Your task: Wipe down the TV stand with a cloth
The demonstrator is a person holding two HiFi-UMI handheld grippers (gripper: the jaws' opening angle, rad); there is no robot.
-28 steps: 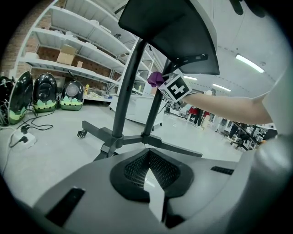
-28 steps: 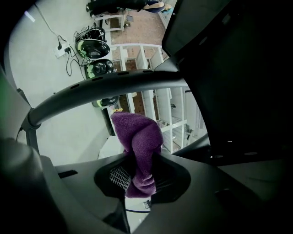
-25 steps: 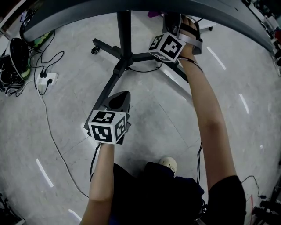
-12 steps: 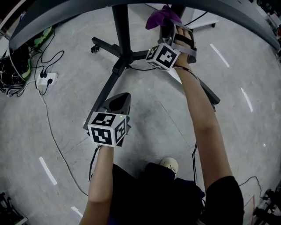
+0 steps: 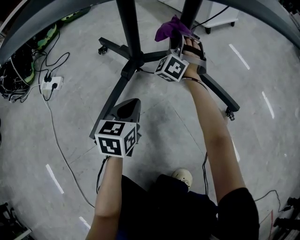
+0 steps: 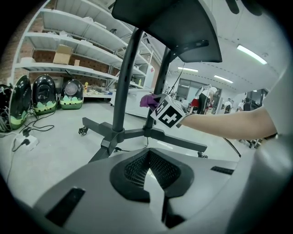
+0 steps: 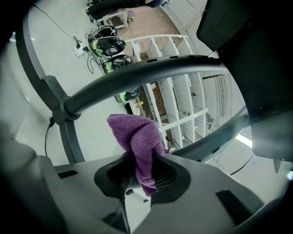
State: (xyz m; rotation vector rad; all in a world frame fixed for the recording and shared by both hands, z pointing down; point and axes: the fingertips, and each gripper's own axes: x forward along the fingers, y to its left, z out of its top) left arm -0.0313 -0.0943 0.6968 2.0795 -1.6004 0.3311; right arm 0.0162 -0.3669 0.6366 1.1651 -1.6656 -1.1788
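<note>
Right tongs [image 5: 180,41] pinch the purple cloth [image 5: 168,28] bunched up by the TV stand post [image 5: 189,10], ready to rub. Left tongs [image 5: 127,108] are closed, empty, parked aside.

Much of the rig out of sight

The TV stand [image 5: 130,42] poles run off the head view's top edge. The purple cloth [image 7: 136,137] has its lower end buried between the right gripper [image 7: 137,176] jaws. Distant figures [image 6: 203,98] in the left gripper view are too small to make out.
</note>
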